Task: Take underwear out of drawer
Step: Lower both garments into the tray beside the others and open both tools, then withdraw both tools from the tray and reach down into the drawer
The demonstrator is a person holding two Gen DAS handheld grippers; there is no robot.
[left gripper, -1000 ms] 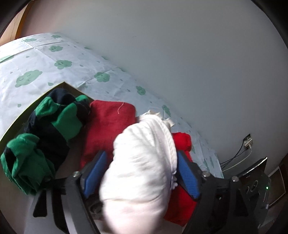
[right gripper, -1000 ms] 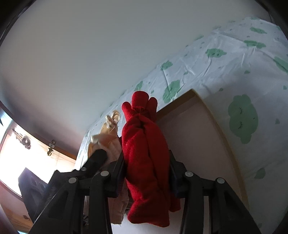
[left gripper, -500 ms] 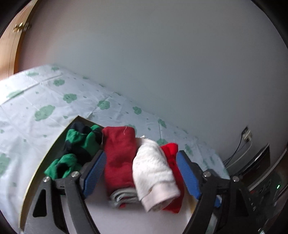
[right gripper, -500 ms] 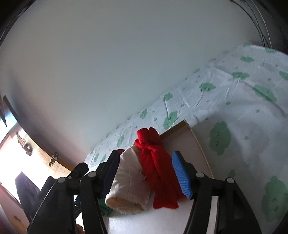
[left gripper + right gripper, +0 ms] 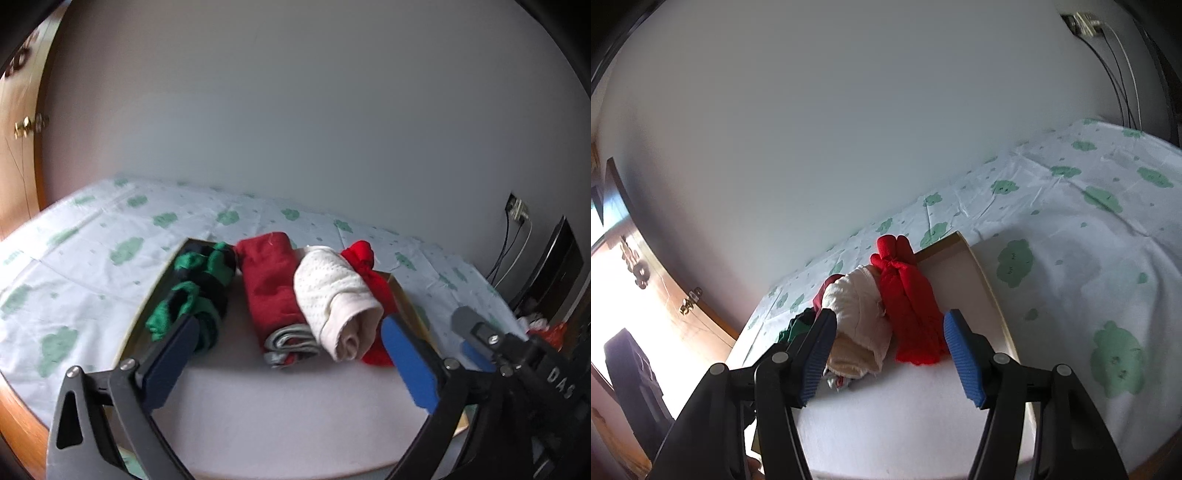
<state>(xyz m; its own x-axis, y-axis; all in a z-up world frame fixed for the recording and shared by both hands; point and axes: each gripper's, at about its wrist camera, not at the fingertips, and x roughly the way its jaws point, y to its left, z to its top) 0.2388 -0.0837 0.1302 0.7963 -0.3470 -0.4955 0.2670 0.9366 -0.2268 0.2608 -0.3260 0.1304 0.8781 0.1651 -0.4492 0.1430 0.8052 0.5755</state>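
A shallow wooden drawer point(image 5: 408, 306) with a white floor lies on a bed. Rolled underwear lies in a row at its far end: a green and black roll point(image 5: 195, 288), a dark red roll point(image 5: 275, 284), a white mesh roll point(image 5: 338, 299) and a bright red roll point(image 5: 369, 280). My left gripper point(image 5: 291, 354) is open and empty, back from the rolls. My right gripper point(image 5: 888, 350) is open and empty; the white roll point(image 5: 858, 321) and bright red roll point(image 5: 910, 306) lie just beyond its fingertips. The right gripper's body point(image 5: 517, 354) shows at the right of the left wrist view.
The bed sheet point(image 5: 1089, 229) is white with green cloud prints and surrounds the drawer. A plain grey wall point(image 5: 295, 110) rises behind. A wooden cabinet point(image 5: 18, 129) stands at the left. Cables and a socket point(image 5: 517, 214) hang at the right.
Both grippers opened and let go: the left released the white roll, the right the bright red roll. Both pulled back and up, and the rolls now lie in the drawer.
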